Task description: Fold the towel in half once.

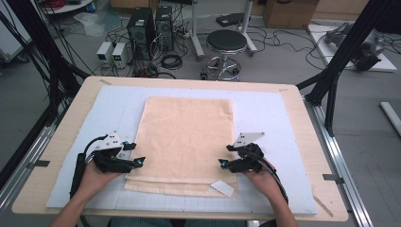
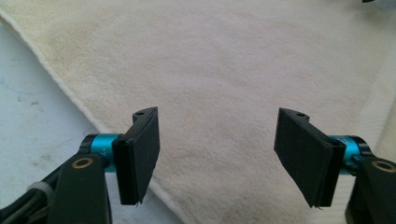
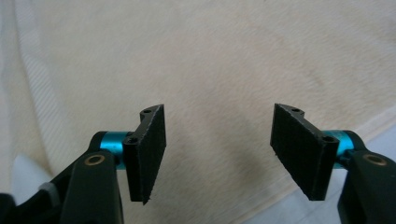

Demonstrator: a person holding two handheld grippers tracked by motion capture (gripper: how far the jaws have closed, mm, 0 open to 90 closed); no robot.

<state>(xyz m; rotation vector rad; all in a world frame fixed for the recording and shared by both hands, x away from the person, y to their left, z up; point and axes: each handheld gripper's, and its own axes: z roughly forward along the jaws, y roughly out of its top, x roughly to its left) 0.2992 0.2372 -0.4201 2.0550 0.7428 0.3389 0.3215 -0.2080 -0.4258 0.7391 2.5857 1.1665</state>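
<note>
A folded cream towel [image 1: 184, 137] lies flat on a pale mat [image 1: 269, 118] in the middle of the table. My left gripper [image 1: 136, 154] sits at the towel's left edge near the front, pointing inward. In the left gripper view it [image 2: 217, 158] is open, with the towel [image 2: 224, 70] below the jaws and nothing between them. My right gripper [image 1: 226, 156] mirrors it at the towel's right edge. It [image 3: 217, 154] is open over the towel [image 3: 224, 56], with nothing between the pads. A white label [image 1: 222, 188] sticks out at the towel's front right corner.
The mat covers most of a wooden table [image 1: 312, 142]. Beyond the far edge stand a round stool [image 1: 226, 42], computer towers [image 1: 142, 26] and loose cables on the floor. Black frame posts [image 1: 347, 47] rise at the table's right and left.
</note>
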